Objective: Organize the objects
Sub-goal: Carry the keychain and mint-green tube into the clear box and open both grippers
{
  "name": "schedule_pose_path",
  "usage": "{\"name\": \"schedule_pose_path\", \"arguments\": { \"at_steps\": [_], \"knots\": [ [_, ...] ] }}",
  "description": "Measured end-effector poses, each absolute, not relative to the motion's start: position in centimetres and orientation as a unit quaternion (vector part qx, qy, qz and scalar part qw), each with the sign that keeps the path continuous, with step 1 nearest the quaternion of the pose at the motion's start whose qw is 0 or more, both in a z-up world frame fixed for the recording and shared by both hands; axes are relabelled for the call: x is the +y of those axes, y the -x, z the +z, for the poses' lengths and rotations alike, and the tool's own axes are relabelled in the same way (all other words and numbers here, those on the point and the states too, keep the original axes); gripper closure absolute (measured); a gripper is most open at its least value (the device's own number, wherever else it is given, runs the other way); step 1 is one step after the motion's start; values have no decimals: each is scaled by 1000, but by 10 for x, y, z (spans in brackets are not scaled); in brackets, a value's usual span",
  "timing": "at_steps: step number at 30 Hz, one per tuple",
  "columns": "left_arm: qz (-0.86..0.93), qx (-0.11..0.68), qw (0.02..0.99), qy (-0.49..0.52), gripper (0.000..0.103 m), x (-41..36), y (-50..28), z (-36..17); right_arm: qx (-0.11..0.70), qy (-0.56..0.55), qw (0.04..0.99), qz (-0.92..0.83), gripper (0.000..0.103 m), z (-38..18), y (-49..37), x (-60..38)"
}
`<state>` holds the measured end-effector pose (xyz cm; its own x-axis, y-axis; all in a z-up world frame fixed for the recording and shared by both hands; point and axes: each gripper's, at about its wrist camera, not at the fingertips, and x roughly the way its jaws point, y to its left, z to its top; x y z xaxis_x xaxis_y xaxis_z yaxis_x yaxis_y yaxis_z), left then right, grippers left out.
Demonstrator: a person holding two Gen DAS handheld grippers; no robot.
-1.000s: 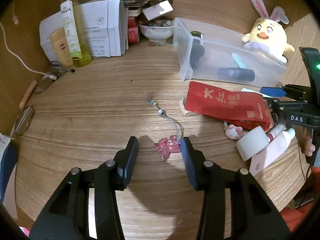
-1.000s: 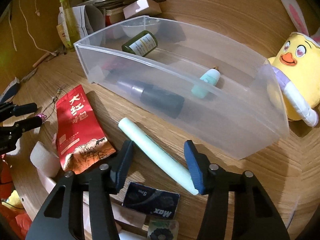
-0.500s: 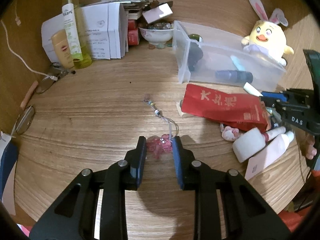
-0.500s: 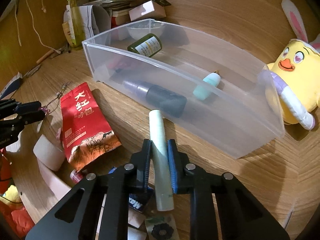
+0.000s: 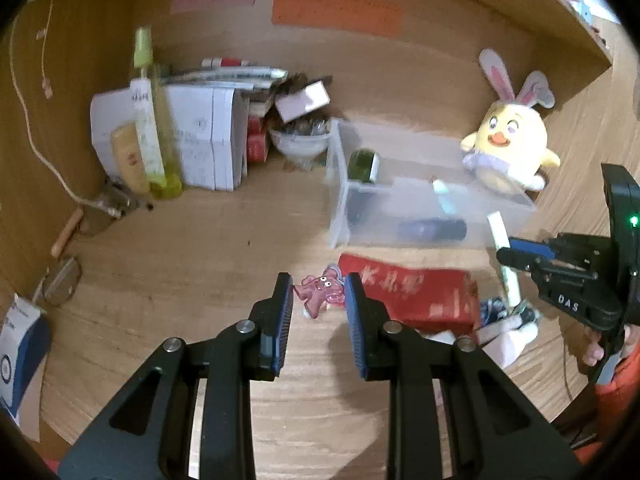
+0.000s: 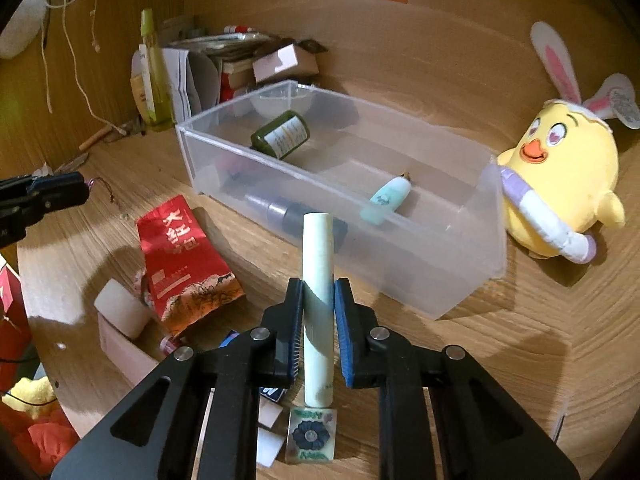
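Observation:
My left gripper [image 5: 318, 294] is shut on a pink translucent charm [image 5: 322, 290] and holds it above the wooden desk. It also shows at the left edge of the right wrist view [image 6: 60, 190]. My right gripper [image 6: 318, 300] is shut on a pale green tube [image 6: 318, 276], lifted in front of the clear plastic bin [image 6: 460, 292]. The tube and right gripper also show in the left wrist view [image 5: 502, 248]. The bin holds a dark green jar [image 6: 282, 134], a dark spray bottle [image 6: 288, 214] and a small mint tube [image 6: 386, 198].
A red tea packet [image 6: 180, 256] lies left of the bin. A white jar [image 6: 120, 308], a pink box and small cards lie near the desk's front. A yellow chick plush [image 6: 560, 184] stands right of the bin. Papers, bottles and a bowl [image 5: 300, 140] crowd the back corner.
Both grippers have lifted off the desk with their objects. The charm rose with the left gripper and its cord no longer lies on the desk. The green tube now points toward the bin.

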<state>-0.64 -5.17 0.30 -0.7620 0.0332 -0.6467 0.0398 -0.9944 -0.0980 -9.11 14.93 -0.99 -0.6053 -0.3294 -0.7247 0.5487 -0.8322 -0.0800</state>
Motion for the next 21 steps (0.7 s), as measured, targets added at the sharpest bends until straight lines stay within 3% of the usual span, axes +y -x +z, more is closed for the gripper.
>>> {"name": "schedule_pose_path", "arguments": {
  "at_steps": [21],
  "knots": [
    [-963,66,-11,-260,77,-42,27,68,75,-283,253,-922,89,50,83,176]
  ]
}}
